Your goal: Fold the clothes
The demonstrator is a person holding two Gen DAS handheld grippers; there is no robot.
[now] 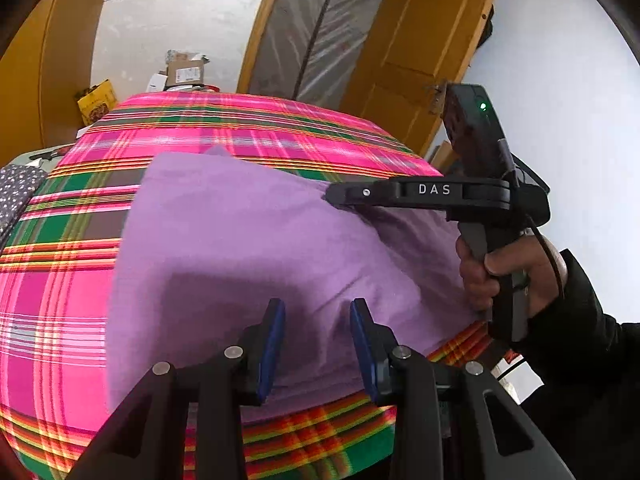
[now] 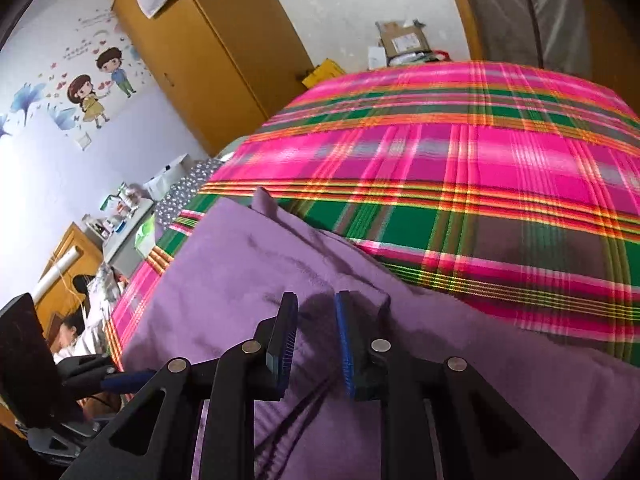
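A purple garment (image 1: 248, 248) lies flat on a pink and green plaid bedspread (image 1: 60, 300), near the bed's front edge. My left gripper (image 1: 318, 312) hovers over the garment's near part, blue pads apart with only cloth showing below the gap. My right gripper (image 1: 334, 196) comes in from the right, held by a hand (image 1: 492, 276), its tip at a fold on the garment's far right side. In the right wrist view the right gripper (image 2: 316, 304) stands partly open just above the purple garment (image 2: 240, 264), with nothing pinched between its pads.
Cardboard boxes (image 1: 184, 72) sit beyond the bed's far edge, next to a yellow wardrobe (image 2: 208, 48) and a door (image 1: 420, 40). A dotted cloth (image 1: 16, 192) lies at the bed's left side. A person (image 2: 68, 332) lies low on the left.
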